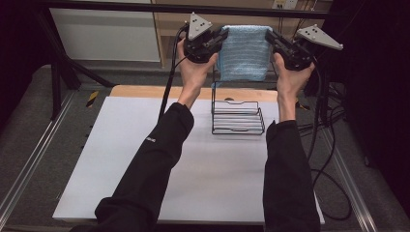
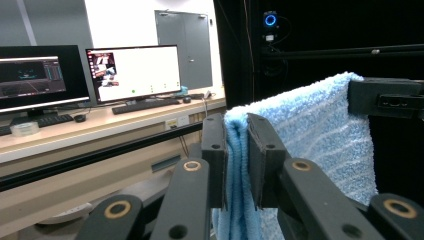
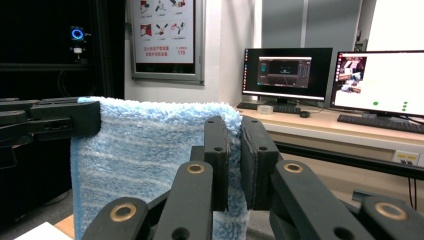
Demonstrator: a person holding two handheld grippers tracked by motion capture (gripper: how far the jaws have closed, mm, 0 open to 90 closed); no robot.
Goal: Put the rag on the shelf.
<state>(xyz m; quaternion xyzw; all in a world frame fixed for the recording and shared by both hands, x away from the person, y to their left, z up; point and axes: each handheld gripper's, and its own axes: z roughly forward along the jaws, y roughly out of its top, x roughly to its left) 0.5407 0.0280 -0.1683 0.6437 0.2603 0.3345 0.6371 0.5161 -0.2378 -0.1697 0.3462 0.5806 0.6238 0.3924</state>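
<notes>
2 grippers share 1 blue towel (image 1: 244, 52), which hangs stretched in the air above the black wire rack (image 1: 238, 117) at the far side of the white table (image 1: 145, 159), and it does not touch the rack.

Starting at the left, the left gripper (image 1: 220, 39) has its jaws pinched tight on the towel's upper left corner; in the left gripper view the cloth (image 2: 310, 130) bunches into a thick fold between the 2 pads and spills down below them. At the centre the terry hangs flat from a taut top edge, its lower hem falling level with the top of the rack's upright frame. At the right, the right gripper (image 1: 270, 41) is clamped the same way on the upper right corner, and the right gripper view shows the pile (image 3: 145, 150) squeezed between its pads.

I judge the towel light, soft and thoroughly limp: it will keep no shape of its own and will sag wherever it is unsupported. The looped pile looks grippy rather than slick, so a firm pinch should hold. The 2 top corners are the sensible places to take it, since equal tension there keeps the edge straight for draping over the rack's top bar.
</notes>
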